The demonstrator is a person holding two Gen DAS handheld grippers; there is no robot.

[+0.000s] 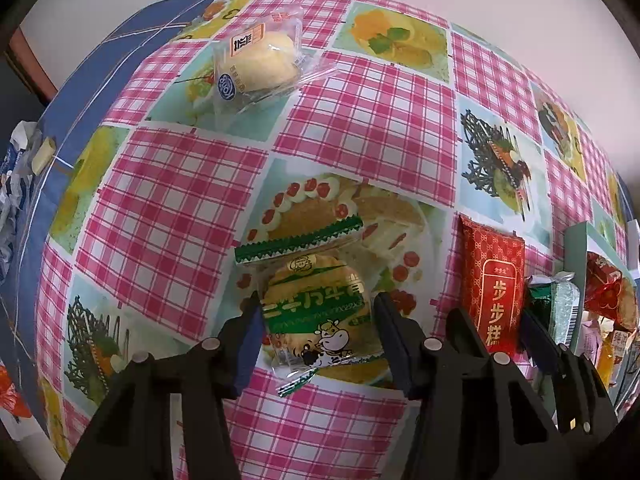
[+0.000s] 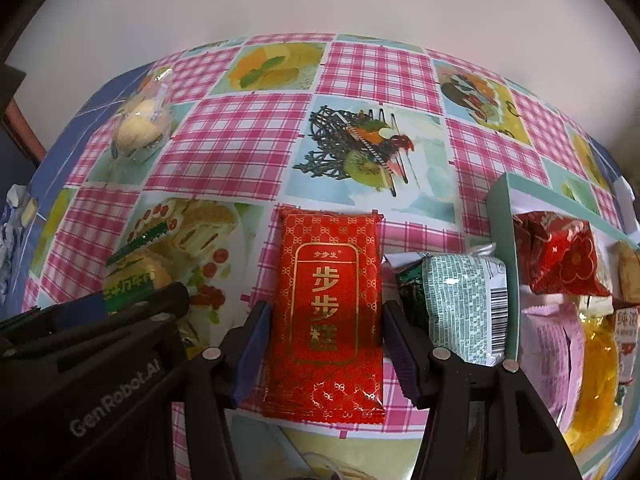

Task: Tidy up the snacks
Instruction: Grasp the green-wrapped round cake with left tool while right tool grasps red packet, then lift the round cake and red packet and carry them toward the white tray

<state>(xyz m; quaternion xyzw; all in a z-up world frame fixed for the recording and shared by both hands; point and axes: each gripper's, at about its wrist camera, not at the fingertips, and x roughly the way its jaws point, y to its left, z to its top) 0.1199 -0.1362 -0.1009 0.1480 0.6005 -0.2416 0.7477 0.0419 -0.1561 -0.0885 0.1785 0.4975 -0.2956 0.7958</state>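
My left gripper [image 1: 318, 320] is open, its fingers on either side of a green-and-clear biscuit packet with a cartoon cow [image 1: 316, 312] lying on the tablecloth. My right gripper [image 2: 326, 328] is open, its fingers on either side of a red packet with gold writing [image 2: 328, 312]; this packet also shows in the left wrist view [image 1: 496, 292]. A clear-wrapped yellow bun [image 1: 260, 64] lies at the far left of the table, also in the right wrist view [image 2: 140, 128]. The biscuit packet shows at the left of the right wrist view [image 2: 132, 272].
A teal box [image 2: 504, 216] at the right holds a red flower-print packet [image 2: 568, 256], a pink packet [image 2: 552, 352] and a yellow one [image 2: 596, 368]. A green-silver packet [image 2: 460, 304] leans against the box's outer wall. Table edge and crumpled wrappers [image 1: 16, 184] lie far left.
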